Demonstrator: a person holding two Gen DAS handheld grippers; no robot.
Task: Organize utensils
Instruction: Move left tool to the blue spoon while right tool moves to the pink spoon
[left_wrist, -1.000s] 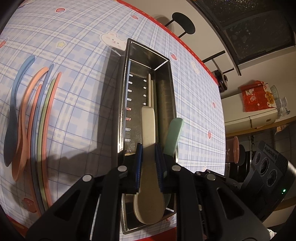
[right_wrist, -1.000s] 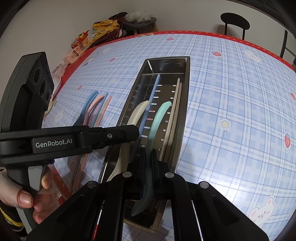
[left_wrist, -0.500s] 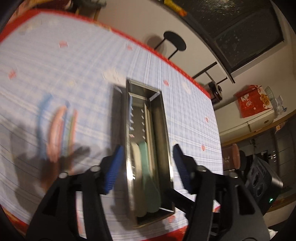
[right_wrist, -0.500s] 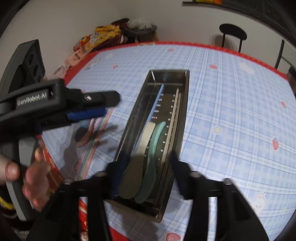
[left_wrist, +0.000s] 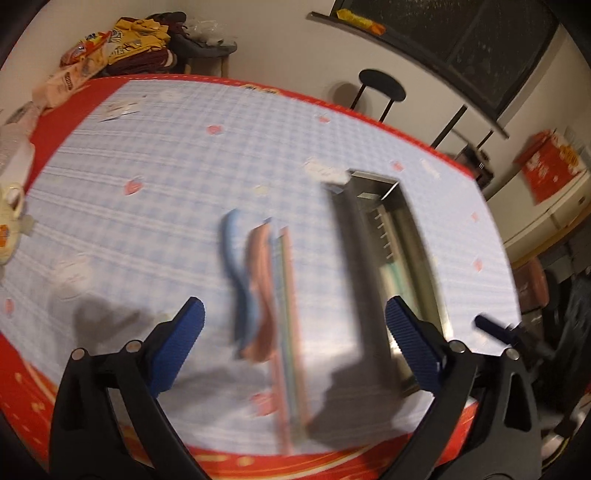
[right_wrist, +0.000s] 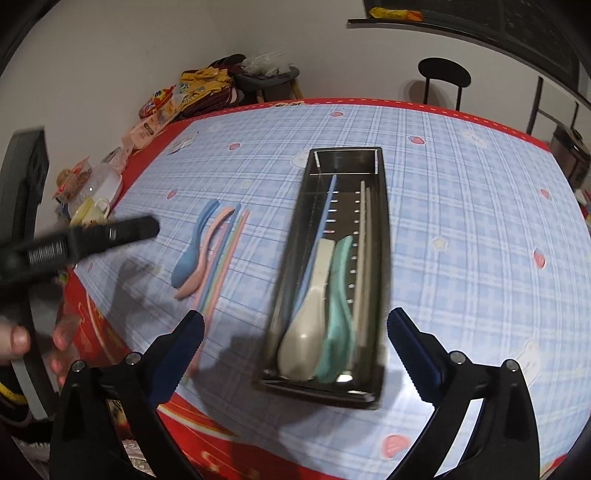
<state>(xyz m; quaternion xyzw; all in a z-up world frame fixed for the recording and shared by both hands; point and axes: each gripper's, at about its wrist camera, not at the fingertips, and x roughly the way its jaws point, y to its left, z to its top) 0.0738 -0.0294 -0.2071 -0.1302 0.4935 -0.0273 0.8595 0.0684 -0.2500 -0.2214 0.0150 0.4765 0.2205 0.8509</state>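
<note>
Cream spoon (right_wrist: 306, 317) and green spoon (right_wrist: 338, 314) in metal tray (right_wrist: 384, 236)

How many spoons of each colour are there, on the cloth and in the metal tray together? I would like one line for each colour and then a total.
Blue spoon, on the tablecloth: 1
Pink spoon, on the tablecloth: 1
Cream spoon, in the metal tray: 1
Mint green spoon, in the metal tray: 1
Total: 4 spoons
</note>
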